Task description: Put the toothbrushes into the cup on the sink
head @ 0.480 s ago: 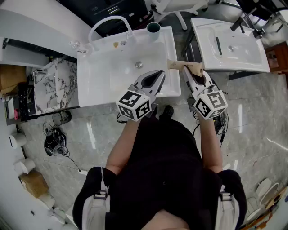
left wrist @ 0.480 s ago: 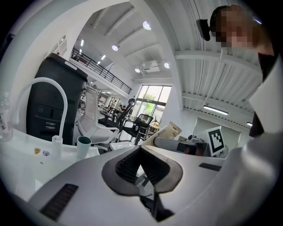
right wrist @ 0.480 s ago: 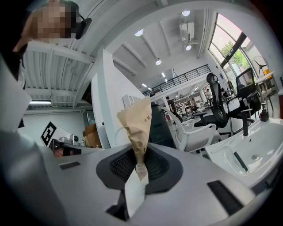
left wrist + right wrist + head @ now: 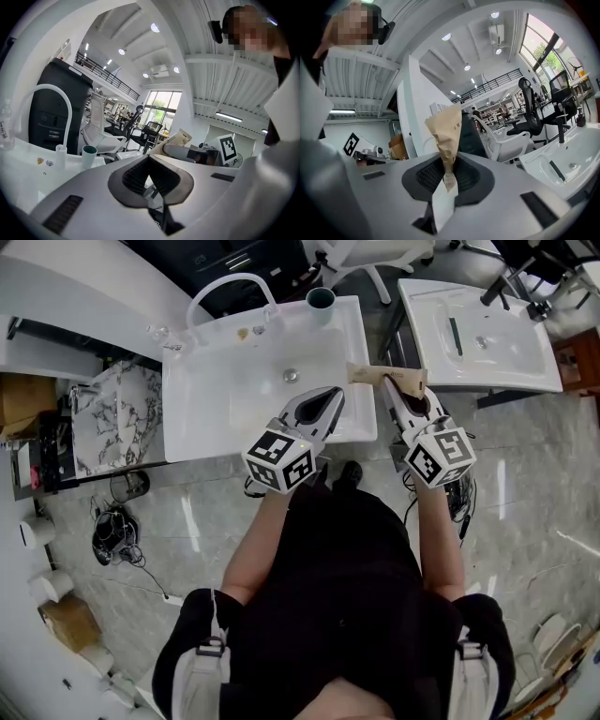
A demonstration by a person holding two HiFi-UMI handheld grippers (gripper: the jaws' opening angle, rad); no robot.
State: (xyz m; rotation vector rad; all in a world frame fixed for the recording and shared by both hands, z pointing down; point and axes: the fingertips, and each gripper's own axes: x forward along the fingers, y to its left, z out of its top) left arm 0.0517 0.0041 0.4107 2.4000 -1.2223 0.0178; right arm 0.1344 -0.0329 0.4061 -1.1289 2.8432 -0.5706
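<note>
A teal cup point(image 4: 320, 298) stands on the far right corner of the white sink point(image 4: 216, 399), beside the arched white faucet point(image 4: 228, 285). My right gripper point(image 4: 389, 386) hovers off the sink's right edge, shut on a toothbrush in a brown paper wrapper point(image 4: 386, 377) that lies crosswise at its tips. In the right gripper view the wrapper point(image 4: 447, 133) stands up from the closed jaws of that gripper point(image 4: 449, 176). My left gripper point(image 4: 330, 396) hangs over the sink's front right part, shut with nothing in it. The left gripper view shows the cup point(image 4: 88, 155) ahead to the left.
A second white sink point(image 4: 483, 334) with a dark item in it stands to the right, with a gap between the two. A marble-patterned cabinet point(image 4: 112, 418) is left of the sink. Office chairs point(image 4: 101, 133) stand beyond it. Cables lie on the floor point(image 4: 117, 526).
The right gripper and its wrapped toothbrush have shifted only very slightly; the left gripper has stayed put.
</note>
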